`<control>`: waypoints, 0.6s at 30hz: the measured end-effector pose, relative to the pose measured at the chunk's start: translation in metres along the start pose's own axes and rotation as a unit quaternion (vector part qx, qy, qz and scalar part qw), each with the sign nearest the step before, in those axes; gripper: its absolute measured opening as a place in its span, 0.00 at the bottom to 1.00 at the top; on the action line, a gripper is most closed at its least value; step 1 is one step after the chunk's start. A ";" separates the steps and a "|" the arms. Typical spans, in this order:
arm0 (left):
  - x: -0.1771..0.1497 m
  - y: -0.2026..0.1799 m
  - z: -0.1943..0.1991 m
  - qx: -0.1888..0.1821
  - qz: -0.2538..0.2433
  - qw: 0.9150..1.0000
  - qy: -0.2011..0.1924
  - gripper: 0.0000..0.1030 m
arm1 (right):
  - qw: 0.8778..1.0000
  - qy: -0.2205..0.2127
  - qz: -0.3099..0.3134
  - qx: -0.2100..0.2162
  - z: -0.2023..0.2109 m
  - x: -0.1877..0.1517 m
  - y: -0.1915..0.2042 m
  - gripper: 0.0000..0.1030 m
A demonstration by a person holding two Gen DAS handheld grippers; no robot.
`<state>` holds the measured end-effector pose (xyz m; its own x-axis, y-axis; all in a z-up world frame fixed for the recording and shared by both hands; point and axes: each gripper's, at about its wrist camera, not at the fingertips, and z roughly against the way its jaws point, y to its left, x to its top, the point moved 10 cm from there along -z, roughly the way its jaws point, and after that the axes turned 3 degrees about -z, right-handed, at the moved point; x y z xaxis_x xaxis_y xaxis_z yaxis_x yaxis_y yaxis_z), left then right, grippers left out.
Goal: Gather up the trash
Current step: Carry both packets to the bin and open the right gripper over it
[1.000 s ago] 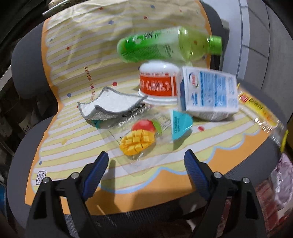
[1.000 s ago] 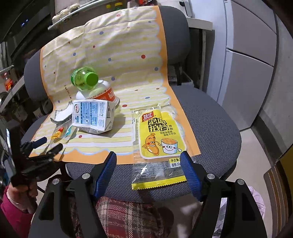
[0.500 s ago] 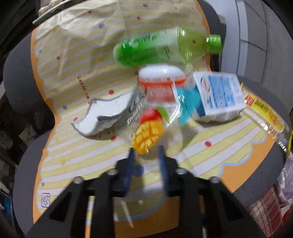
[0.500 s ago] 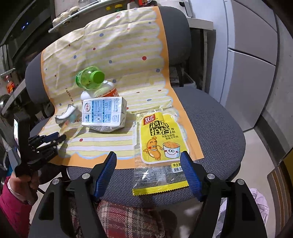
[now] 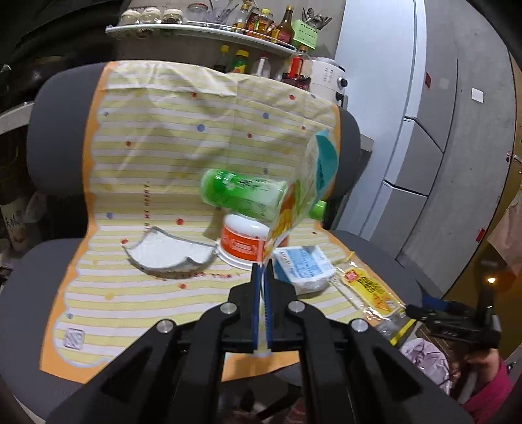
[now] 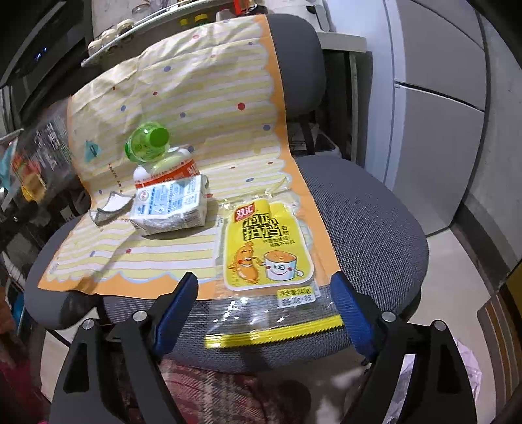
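My left gripper (image 5: 262, 272) is shut on a clear mango snack wrapper (image 5: 305, 192), which hangs lifted above the chair. Left on the striped mat (image 5: 156, 156) lie a green bottle (image 5: 241, 194), a white and orange cup (image 5: 243, 241), a blue and white carton (image 5: 301, 265), a torn white wrapper (image 5: 169, 252) and a yellow sausage bag (image 5: 368, 288). My right gripper (image 6: 264, 292) is open, its fingers astride the near end of the yellow sausage bag (image 6: 266, 251). The carton (image 6: 169, 204), bottle (image 6: 148, 145) and cup (image 6: 169, 169) lie beyond it.
The mat covers a grey office chair (image 6: 368, 228). A shelf of bottles and jars (image 5: 261, 26) stands behind the chair. Grey cabinet doors (image 6: 434, 137) are to the right. A plaid cloth (image 6: 222, 388) lies below the seat's front edge.
My left gripper has closed on the mango wrapper and lifted it off the mat. My right gripper has moved closer to the yellow bag.
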<state>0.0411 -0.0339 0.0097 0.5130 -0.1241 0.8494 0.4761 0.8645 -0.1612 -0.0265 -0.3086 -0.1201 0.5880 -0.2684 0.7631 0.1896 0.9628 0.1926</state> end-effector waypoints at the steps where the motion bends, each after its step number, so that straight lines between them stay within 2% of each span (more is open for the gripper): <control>1: -0.002 -0.006 -0.004 -0.004 -0.002 1.000 0.002 0.00 | 1.000 0.002 0.005 0.006 -0.007 0.000 -0.002 0.83; 7: -0.020 -0.030 -0.027 -0.031 -0.004 0.999 0.031 0.00 | 0.999 0.032 -0.029 0.020 -0.045 -0.001 -0.026 0.84; 9: -0.024 -0.037 -0.031 -0.035 -0.011 0.999 0.036 0.00 | 1.000 0.031 0.005 0.004 -0.050 -0.003 -0.020 0.83; 11: -0.026 -0.041 -0.033 -0.036 -0.017 0.998 0.040 0.00 | 0.996 0.041 0.063 -0.044 -0.055 -0.011 -0.013 0.81; 12: -0.028 -0.043 -0.034 -0.039 -0.017 0.998 0.043 0.00 | 0.996 0.040 0.069 -0.039 -0.053 -0.012 -0.009 0.69; 13: -0.029 -0.043 -0.035 -0.039 -0.017 0.998 0.044 0.00 | 0.997 0.043 0.063 -0.034 -0.051 -0.013 -0.008 0.64; 14: -0.031 -0.044 -0.036 -0.039 -0.016 0.998 0.046 0.00 | 0.996 0.041 0.067 -0.045 -0.047 -0.013 -0.009 0.46; 15: -0.032 -0.045 -0.038 -0.041 -0.015 0.998 0.049 0.00 | 0.996 0.040 0.063 -0.051 -0.043 -0.012 -0.012 0.15; 16: -0.035 -0.048 -0.040 -0.044 -0.013 0.997 0.054 0.00 | 0.997 0.040 0.052 -0.047 -0.040 -0.013 -0.013 0.05; 18: -0.039 -0.053 -0.043 -0.050 -0.016 0.997 0.060 0.00 | 0.999 0.023 0.038 -0.024 -0.027 -0.009 -0.012 0.01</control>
<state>0.0263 -0.0961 -0.0361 0.5755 -0.2139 0.7893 0.5595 0.8070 -0.1892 -0.0131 -0.3183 -0.1460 0.6376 -0.1961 0.7449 0.1792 0.9783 0.1041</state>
